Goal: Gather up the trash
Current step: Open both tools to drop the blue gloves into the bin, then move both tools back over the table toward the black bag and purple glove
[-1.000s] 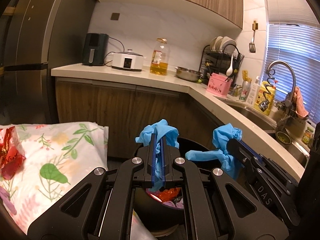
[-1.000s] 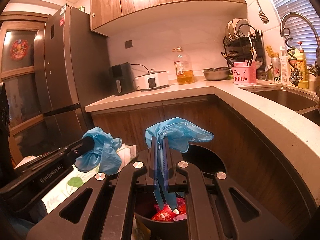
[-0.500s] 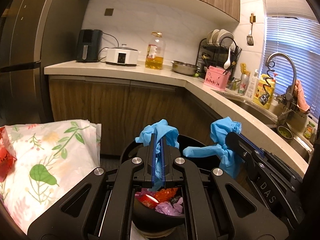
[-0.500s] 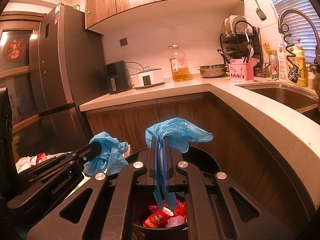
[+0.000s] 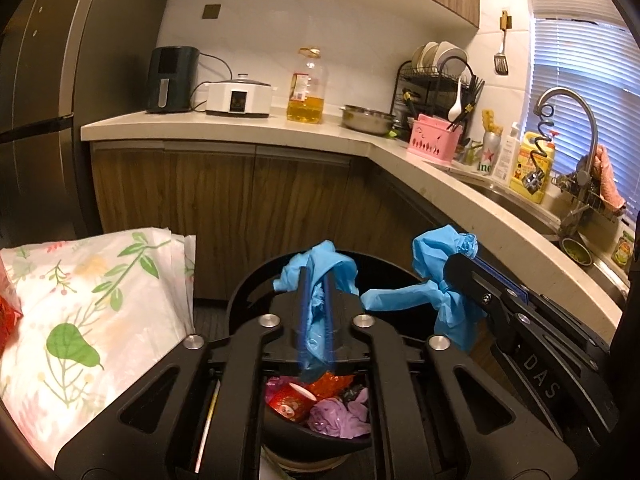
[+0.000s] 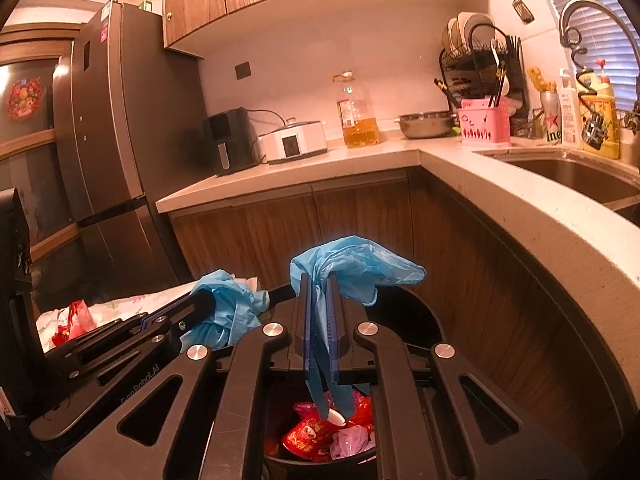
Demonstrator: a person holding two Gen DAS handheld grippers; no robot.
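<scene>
My left gripper (image 5: pixel 316 276) is shut on a blue plastic trash bag edge (image 5: pixel 320 268), held above a black round bin (image 5: pixel 256 292). My right gripper (image 6: pixel 318 280) is shut on another part of the blue bag (image 6: pixel 360 268); it shows in the left wrist view (image 5: pixel 452 268) to the right. The left gripper shows in the right wrist view (image 6: pixel 204 300) at the left. Inside the bin lie red wrappers (image 6: pixel 308 438) and crumpled purple plastic (image 5: pixel 340 416).
A floral cloth (image 5: pixel 92 312) lies to the left with a red wrapper (image 6: pixel 72 316) on it. The L-shaped counter (image 5: pixel 400 148) holds an oil bottle (image 5: pixel 306 88), cooker, dish rack and sink (image 6: pixel 572 172). A tall fridge (image 6: pixel 112 152) stands left.
Both grippers have lifted, still shut on the blue bag. The bin and the trash inside now show lower and more fully in both views.
</scene>
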